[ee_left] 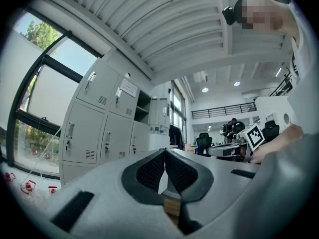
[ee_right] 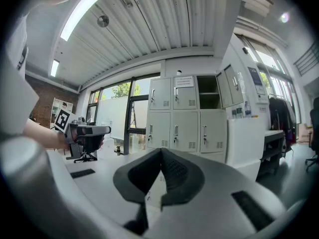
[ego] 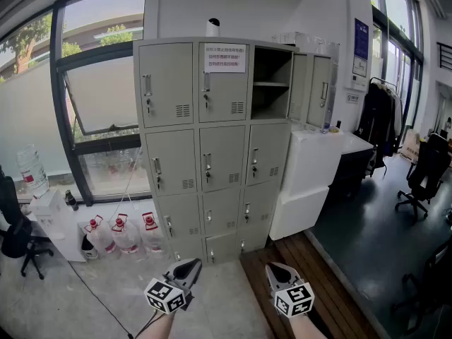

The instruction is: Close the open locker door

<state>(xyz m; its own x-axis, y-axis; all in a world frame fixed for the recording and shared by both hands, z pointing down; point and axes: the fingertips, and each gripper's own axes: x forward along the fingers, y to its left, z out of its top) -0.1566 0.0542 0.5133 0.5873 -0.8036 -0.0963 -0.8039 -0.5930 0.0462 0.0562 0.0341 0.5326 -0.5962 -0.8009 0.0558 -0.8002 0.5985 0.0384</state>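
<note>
The grey locker cabinet [ego: 212, 147] stands ahead of me, some way off. Its top right compartment [ego: 271, 83] is open, showing one shelf, and its door [ego: 311, 89] is swung out to the right. The same open compartment [ee_right: 208, 92] and door [ee_right: 227, 86] appear in the right gripper view, and the compartment [ee_left: 142, 101] also shows in the left gripper view. My left gripper [ego: 189, 265] and right gripper [ego: 277, 268] are held low, far short of the lockers. Both are shut with nothing between the pads [ee_left: 152, 171] [ee_right: 174, 171].
A white cabinet [ego: 311, 182] stands against the lockers' right side. Water bottles [ego: 120, 235] sit on the floor at the lower left. An office chair [ego: 18, 239] is at the left, another [ego: 424, 175] at the right, with dark coats [ego: 378, 119] hanging behind.
</note>
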